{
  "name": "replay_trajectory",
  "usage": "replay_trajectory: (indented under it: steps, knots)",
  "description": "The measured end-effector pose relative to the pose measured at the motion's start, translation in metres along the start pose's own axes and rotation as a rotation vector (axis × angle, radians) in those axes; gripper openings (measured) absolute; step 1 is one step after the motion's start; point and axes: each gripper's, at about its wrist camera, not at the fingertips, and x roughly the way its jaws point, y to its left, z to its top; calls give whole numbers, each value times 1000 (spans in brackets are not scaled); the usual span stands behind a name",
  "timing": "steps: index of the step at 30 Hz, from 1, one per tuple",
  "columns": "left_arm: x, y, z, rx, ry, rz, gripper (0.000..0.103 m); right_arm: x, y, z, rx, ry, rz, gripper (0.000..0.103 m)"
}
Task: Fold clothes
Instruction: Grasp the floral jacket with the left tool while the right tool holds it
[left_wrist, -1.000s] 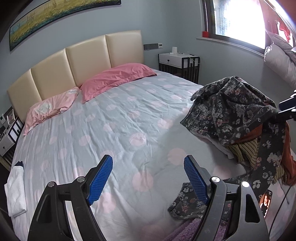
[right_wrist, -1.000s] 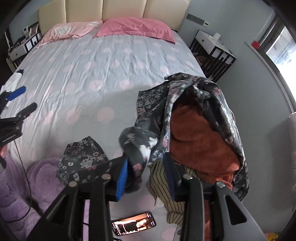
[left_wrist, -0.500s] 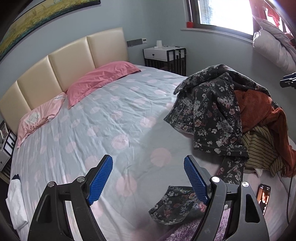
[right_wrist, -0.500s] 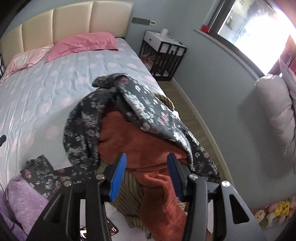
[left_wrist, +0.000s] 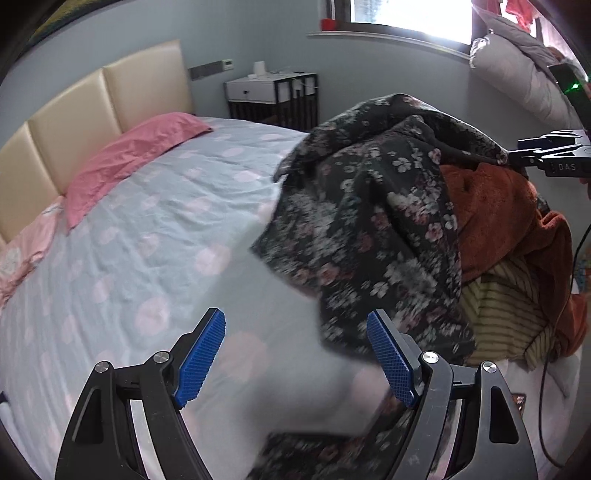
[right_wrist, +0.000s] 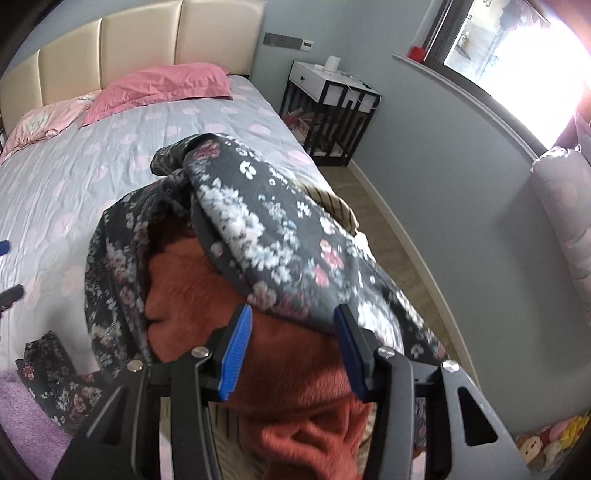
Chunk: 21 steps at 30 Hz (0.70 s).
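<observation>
Rust-orange fleece (right_wrist: 295, 369) lay directly beneath the right gripper (right_wrist: 291, 347), whose jaws had just been opening and apparently gripped nothing. The floral garment (left_wrist: 369, 229) draped the pile ahead-right of the left gripper (left_wrist: 295, 358), spread wide and empty for a pickup.

**What surrounds you in the bedroom**

You face a bed (left_wrist: 122, 258) spread with a pale sheet dotted in pink. Its cream padded headboard (left_wrist: 92, 110) sits at ten o'clock, with a deep pink pillow (left_wrist: 136, 155) lying against it and a lighter pink pillow (right_wrist: 51, 118) beside that. At twelve o'clock you see a white-topped nightstand (left_wrist: 271, 94) against the blue wall. A bright window (right_wrist: 509, 55) fills your one o'clock, a red cup (right_wrist: 417, 51) on its sill.
</observation>
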Motion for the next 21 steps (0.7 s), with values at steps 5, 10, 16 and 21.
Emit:
replay_trajectory:
  steps: [5,10,16,21]
  knots:
    - [60,-14,21,10,33,-51,79,20,-4,5,-8,-12,8,45]
    - [97,-15,36,-25,97,-98,40,32,-7,9,-9,-29,-3,41]
    - [85,-8,55,-79,49,-92,4,28,0,30,18,-91,-83,4]
    - [40,1,78,-81,-58,-49,3,-12,1,63,22,-230,-202,2]
